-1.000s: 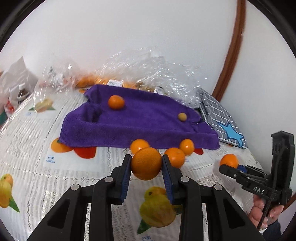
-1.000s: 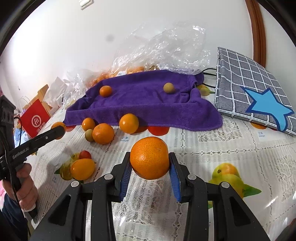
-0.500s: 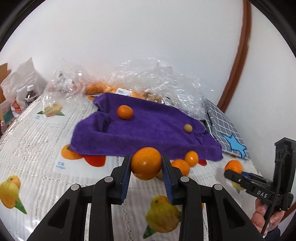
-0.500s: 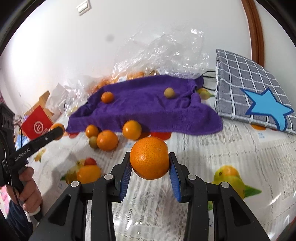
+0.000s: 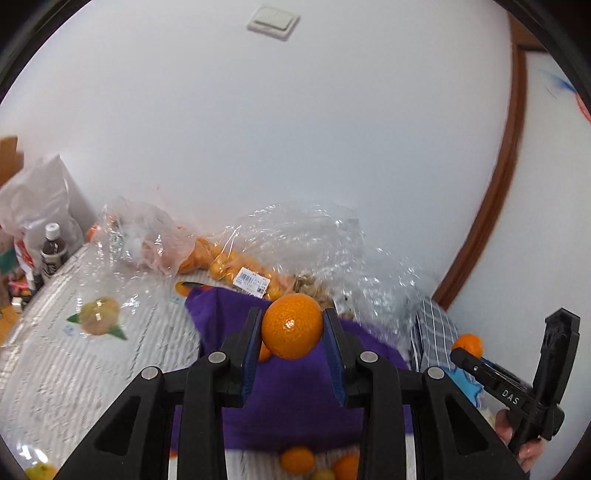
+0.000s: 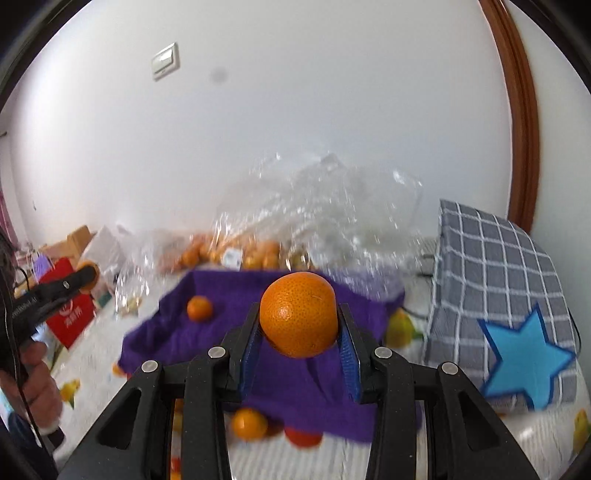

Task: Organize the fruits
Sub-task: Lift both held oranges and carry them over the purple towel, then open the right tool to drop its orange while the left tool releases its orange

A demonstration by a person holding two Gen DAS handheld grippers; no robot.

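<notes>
A bench (image 5: 66, 354) draped in a white lace-patterned cloth with printed fruit pictures stands against a plain white wall that carries a light switch (image 5: 273, 23). A brown curved wooden trim (image 6: 517, 122) runs up the wall on the right. A purple towel (image 6: 295, 387) lies spread across the bench, and crumpled clear plastic bags (image 6: 325, 210) holding small oranges are heaped behind it against the wall. A grey checked cushion with a blue star (image 6: 495, 302) leans just beside the towel on the right. At the far left edge stand a dark bottle (image 5: 51, 251) and a red paper bag (image 6: 70, 314).

The fruits are round, so no long axis or pointing can be told. One small orange (image 6: 199, 308) rests on the towel's left part; other loose oranges (image 6: 249, 424) lie on the cloth just off the towel's near edge.

The left gripper (image 5: 293, 332) pinches an orange (image 5: 292, 326) between its blue-padded jaws, raised above the towel. The right gripper (image 6: 298, 325) likewise clamps a larger orange (image 6: 298, 314) between its jaws, lifted over the towel's middle. In each view the other gripper shows at the side, gripped by a hand (image 6: 37, 387) and carrying its orange. Both views are motion-blurred.
</notes>
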